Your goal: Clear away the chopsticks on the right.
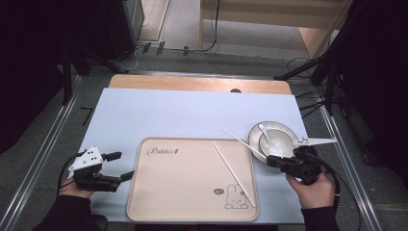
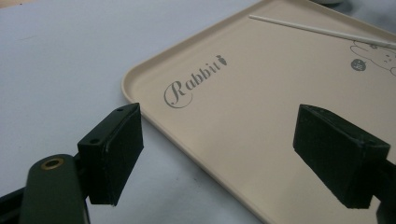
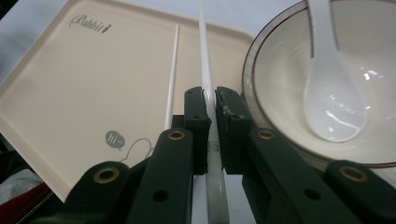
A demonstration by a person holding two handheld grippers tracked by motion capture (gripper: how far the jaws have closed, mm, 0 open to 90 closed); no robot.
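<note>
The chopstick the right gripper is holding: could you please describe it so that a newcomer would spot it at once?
Start at the beige tray, then go to its far right corner beside the bowl. The held chopstick is white, clamped in the right gripper and slants over that corner, whereas the other chopstick lies flat on the tray.

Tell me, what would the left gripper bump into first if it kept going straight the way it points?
Probably the beige tray. The left gripper has open jaws aimed at the tray's near rim, low over the table; the white chopstick lies farther on.
</note>
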